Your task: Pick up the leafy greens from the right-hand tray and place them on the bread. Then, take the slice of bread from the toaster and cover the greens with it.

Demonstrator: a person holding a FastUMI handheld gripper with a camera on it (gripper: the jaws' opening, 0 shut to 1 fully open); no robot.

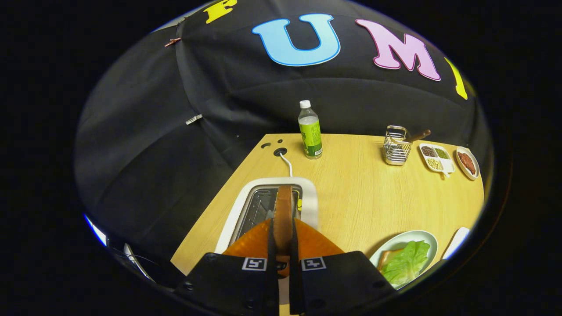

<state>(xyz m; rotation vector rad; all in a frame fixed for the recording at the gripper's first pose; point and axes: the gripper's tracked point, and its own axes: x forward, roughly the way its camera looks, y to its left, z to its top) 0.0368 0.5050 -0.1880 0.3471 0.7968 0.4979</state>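
Over the toaster (pixel 237 210), the tool (pixel 281 252) pinches the bread slice (pixel 283 215).

Its two fingers are almost closed, both pressing on the slice, which stands on edge above the toaster slot. To the right, near on the counter (pixel 360 193), the leafy greens (pixel 406 261) already lie on the other bread (pixel 388 256) on a plate (pixel 401 241). Left to do, I think: carry the slice over and cover the greens.

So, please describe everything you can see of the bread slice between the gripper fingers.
The bread slice is brown and toast-coloured, seen edge-on, standing upright. The gripper is shut on it: both orange fingers press its flat sides. Its far end is over the open slot of the white toaster; whether it touches the slot cannot be told. The plate with greens lies apart from it.
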